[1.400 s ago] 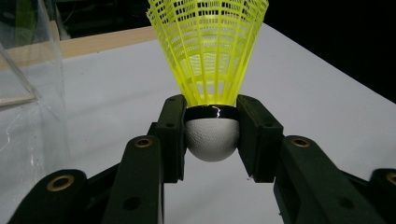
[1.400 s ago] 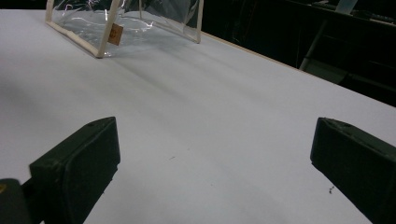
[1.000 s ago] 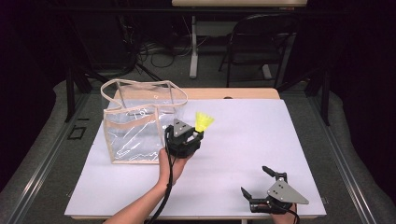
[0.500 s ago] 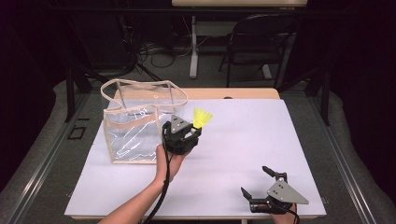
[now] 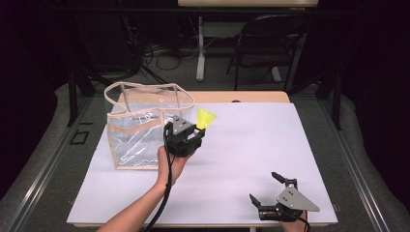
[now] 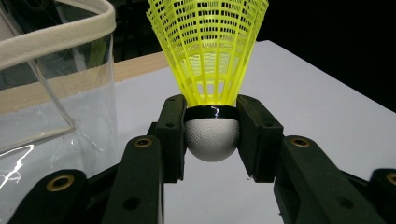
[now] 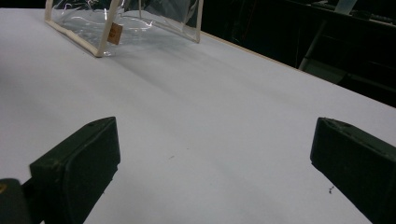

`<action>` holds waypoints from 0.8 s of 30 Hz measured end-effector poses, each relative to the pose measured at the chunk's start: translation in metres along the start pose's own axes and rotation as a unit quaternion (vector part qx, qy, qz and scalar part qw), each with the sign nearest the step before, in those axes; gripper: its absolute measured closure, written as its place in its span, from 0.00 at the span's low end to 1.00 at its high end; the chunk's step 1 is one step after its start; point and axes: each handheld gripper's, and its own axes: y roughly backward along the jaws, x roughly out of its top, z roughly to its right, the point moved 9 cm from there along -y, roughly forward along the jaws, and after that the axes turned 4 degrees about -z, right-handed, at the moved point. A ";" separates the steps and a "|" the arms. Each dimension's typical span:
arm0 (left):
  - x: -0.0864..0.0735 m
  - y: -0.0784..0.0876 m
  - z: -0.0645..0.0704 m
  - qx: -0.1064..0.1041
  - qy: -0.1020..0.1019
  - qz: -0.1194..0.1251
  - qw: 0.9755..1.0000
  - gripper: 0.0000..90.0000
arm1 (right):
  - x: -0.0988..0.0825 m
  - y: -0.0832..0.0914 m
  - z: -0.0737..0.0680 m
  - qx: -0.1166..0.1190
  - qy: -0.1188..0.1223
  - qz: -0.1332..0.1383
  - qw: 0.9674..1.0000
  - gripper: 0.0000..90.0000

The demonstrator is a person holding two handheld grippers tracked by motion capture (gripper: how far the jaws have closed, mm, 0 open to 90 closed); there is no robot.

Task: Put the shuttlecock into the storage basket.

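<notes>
My left gripper [image 6: 212, 140] clamped the yellow shuttlecock [image 6: 210, 51] by its white cork, beside the clear bag [image 5: 140, 130]; my right gripper [image 5: 270, 193] stood wide, empty.

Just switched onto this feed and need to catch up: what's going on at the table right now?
A person is working with a claw in each hand. The left claw is shut on a yellow shuttlecock, gripping its white cork base with the skirt pointing up, raised beside the clear plastic bag that stands open on the white table. The shuttlecock is not yet in the bag. The right claw sits open and empty near the table's front right corner.
</notes>
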 end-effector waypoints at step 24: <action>0.013 0.013 -0.021 0.013 -0.012 0.011 1.000 0.72 | 0.000 -0.001 0.000 -0.001 0.000 -0.001 1.000 0.01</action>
